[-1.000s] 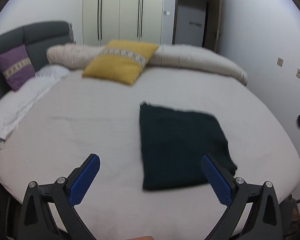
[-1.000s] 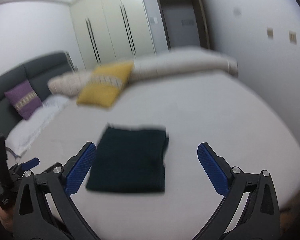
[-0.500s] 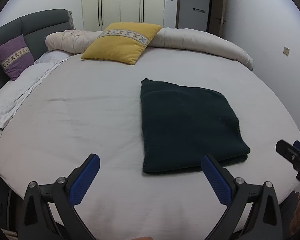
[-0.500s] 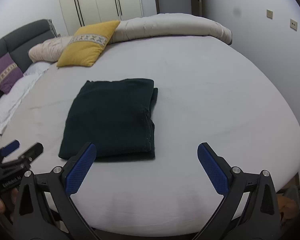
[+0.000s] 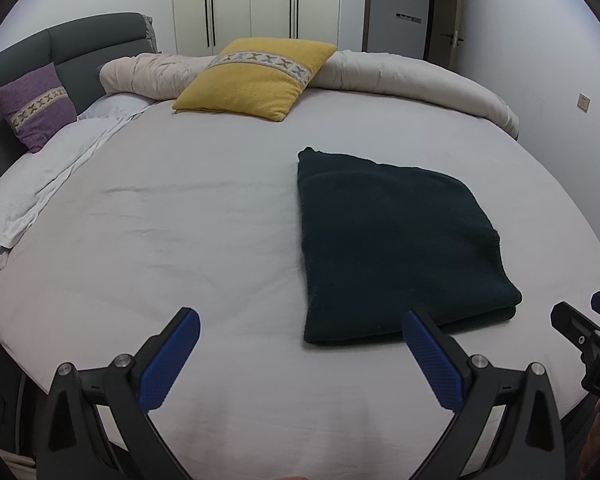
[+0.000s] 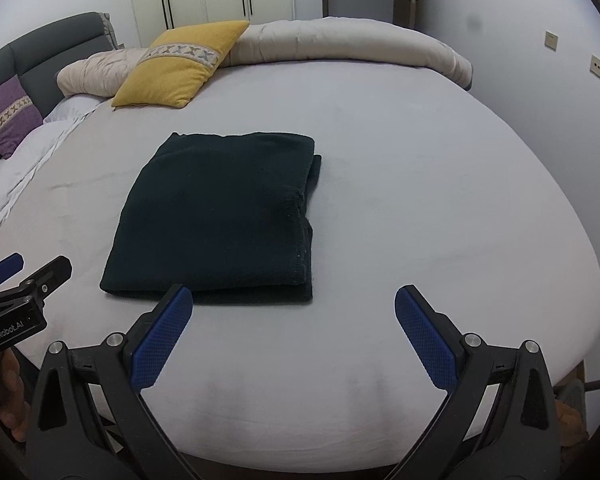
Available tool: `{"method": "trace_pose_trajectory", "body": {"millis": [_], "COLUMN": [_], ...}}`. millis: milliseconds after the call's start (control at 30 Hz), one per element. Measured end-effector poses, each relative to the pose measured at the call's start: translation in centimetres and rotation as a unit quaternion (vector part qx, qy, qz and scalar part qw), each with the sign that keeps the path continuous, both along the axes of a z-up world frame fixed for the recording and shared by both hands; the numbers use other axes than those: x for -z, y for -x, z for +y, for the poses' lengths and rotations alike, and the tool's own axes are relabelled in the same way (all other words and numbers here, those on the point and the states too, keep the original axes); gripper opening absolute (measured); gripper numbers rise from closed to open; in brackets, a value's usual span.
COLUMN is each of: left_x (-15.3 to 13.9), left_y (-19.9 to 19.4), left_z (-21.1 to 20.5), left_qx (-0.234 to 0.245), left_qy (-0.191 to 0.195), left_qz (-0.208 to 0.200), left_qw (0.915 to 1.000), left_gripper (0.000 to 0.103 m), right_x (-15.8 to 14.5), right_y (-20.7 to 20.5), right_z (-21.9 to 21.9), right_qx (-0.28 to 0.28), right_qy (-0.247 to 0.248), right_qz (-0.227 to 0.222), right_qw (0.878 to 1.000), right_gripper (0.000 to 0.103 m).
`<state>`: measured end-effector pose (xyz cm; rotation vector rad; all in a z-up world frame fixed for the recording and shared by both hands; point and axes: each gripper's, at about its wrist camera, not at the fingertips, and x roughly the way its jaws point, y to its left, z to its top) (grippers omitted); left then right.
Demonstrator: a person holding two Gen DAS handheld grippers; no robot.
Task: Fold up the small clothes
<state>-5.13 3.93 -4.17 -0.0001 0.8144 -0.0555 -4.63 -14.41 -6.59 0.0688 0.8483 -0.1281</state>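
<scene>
A dark green garment (image 5: 396, 240) lies folded into a neat rectangle on the white bed sheet (image 5: 180, 240); in the right wrist view the garment (image 6: 220, 216) shows stacked layers along its right and near edges. My left gripper (image 5: 300, 328) hovers open over the bed's near edge, just left of the garment's near corner, nothing between its blue pads. My right gripper (image 6: 294, 304) is open too, above the sheet just in front of the garment's near edge, holding nothing. Each gripper shows at the edge of the other's view: right gripper (image 5: 580, 328), left gripper (image 6: 24, 276).
A yellow cushion (image 5: 256, 76) and a rolled beige duvet (image 5: 412, 76) lie at the far side of the bed. A purple cushion (image 5: 36, 104) leans on the grey headboard (image 5: 80, 48) beside a white towel (image 5: 48, 192). Wardrobes and a door stand behind.
Both grippers have tilted down and settled; the views went from blurred to steady, and the garment now sits lower and closer in each. Both stayed open, and the garment has not moved.
</scene>
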Motion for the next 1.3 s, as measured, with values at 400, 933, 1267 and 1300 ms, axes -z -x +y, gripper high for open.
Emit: {"method": "trace_pose_trajectory", "body": {"millis": [400, 933, 1267, 1300], "left_x": [0.2, 0.4, 0.6, 0.6], "left_y": [0.0, 0.0, 0.1, 0.1], "left_z": [0.2, 0.1, 0.3, 0.3], "left_qx": [0.0, -0.002, -0.003, -0.003], "left_qy": [0.0, -0.001, -0.002, -0.002], "left_qz": [0.002, 0.001, 0.002, 0.002], "left_qw": [1.0, 1.0, 1.0, 1.0], "left_gripper": [0.103, 0.103, 0.103, 0.103], "right_x": [-0.1, 0.1, 0.3, 0.2], "right_y": [-0.2, 0.0, 0.1, 0.0], "right_z": [0.7, 1.2, 1.2, 1.2], "right_qx": [-0.003, -0.003, -0.003, -0.003], "right_qy": [-0.002, -0.004, -0.006, -0.006], "right_qz": [0.005, 0.007, 0.007, 0.007], "right_qw": [1.0, 1.0, 1.0, 1.0], "right_gripper": [0.103, 0.103, 0.103, 0.103]}}
